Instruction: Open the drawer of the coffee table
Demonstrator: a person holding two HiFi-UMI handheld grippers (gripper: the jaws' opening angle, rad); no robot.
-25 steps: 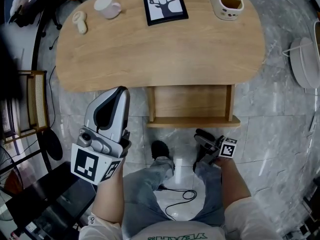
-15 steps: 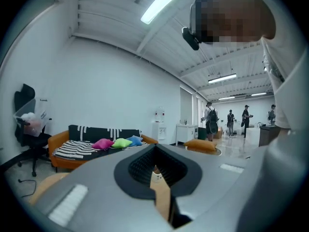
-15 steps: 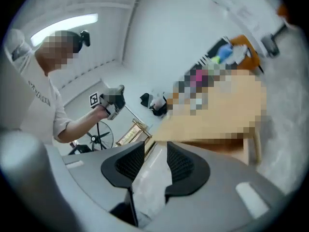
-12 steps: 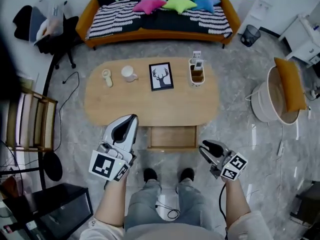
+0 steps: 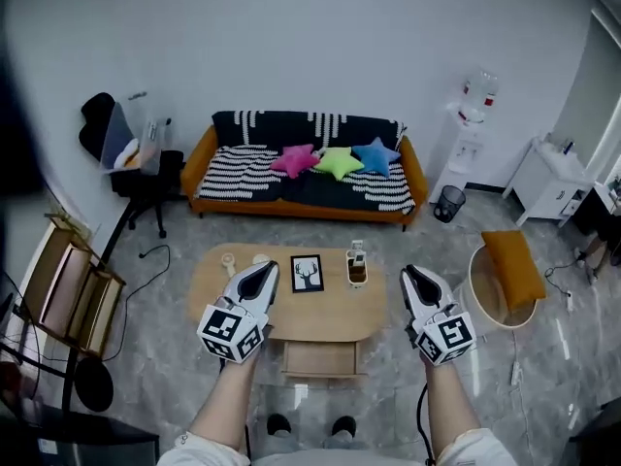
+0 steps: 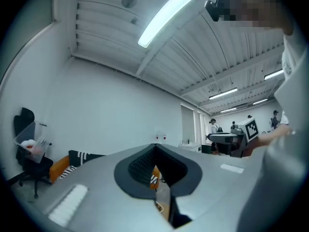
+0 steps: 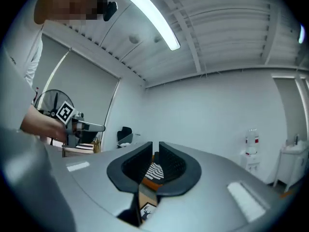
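The whole room, sofa [image 5: 301, 178] included, shows now where the coffee table [image 5: 335, 314] earlier filled the view; its drawer [image 5: 318, 359] stands pulled out; both grippers are raised; left gripper [image 5: 266, 270] jaws together; right gripper [image 5: 412, 273] jaws closing, empty.

Near the coffee table [image 5: 330, 315], we find the floor open on its near-left and near-right corners. The pulled-out drawer [image 5: 320, 358] juts from its near edge toward our shoes [image 5: 279, 423] and narrows that side. The table's far half carries a picture frame [image 5: 307, 273] and an organizer [image 5: 357, 269], while its near half is bare. Beyond the table the sofa [image 5: 306, 168] closes the far side, leaving a strip of floor between. A round tub [image 5: 477, 306] stands near the table's right end. A wooden rack [image 5: 68, 294] stands well apart to its left.
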